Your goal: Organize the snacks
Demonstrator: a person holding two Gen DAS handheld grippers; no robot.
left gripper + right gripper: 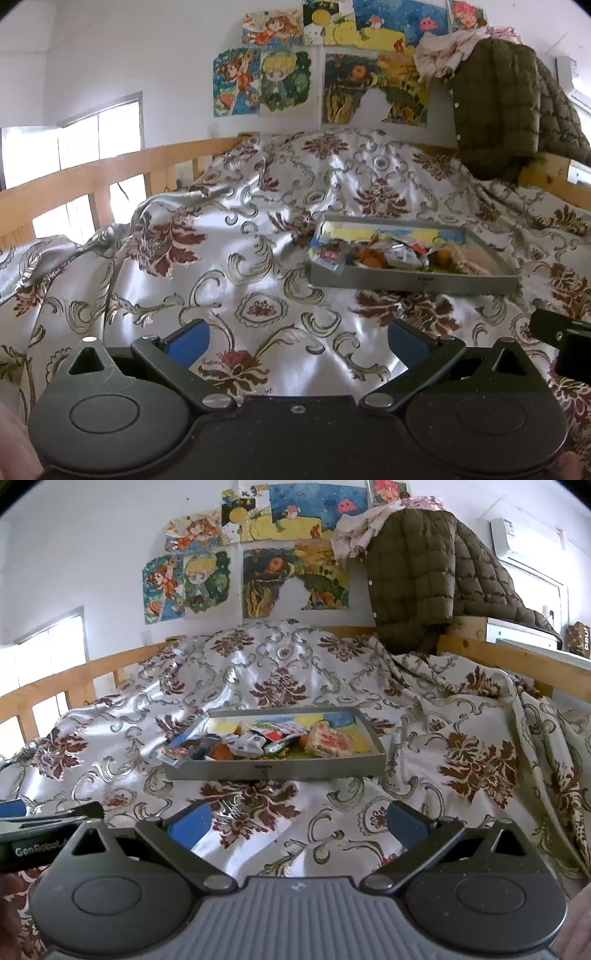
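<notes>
The snacks (pixel 266 744) are lying heaped in a grey tray (pixel 273 770) on the bed (pixel 461 738), none loose on the cover in either view. That fits a tray just filled as well as one waiting to be sorted, so no single move is settled. The left tool (pixel 297 341) and right tool (pixel 297 823) are both hovering short of the tray, jaws spread wide and carrying nothing. One packet is overhanging the tray's left rim (it could slip out). Any reach should be coming in from above, since the soft bed may be letting the tray tilt under sideways pushes.
</notes>
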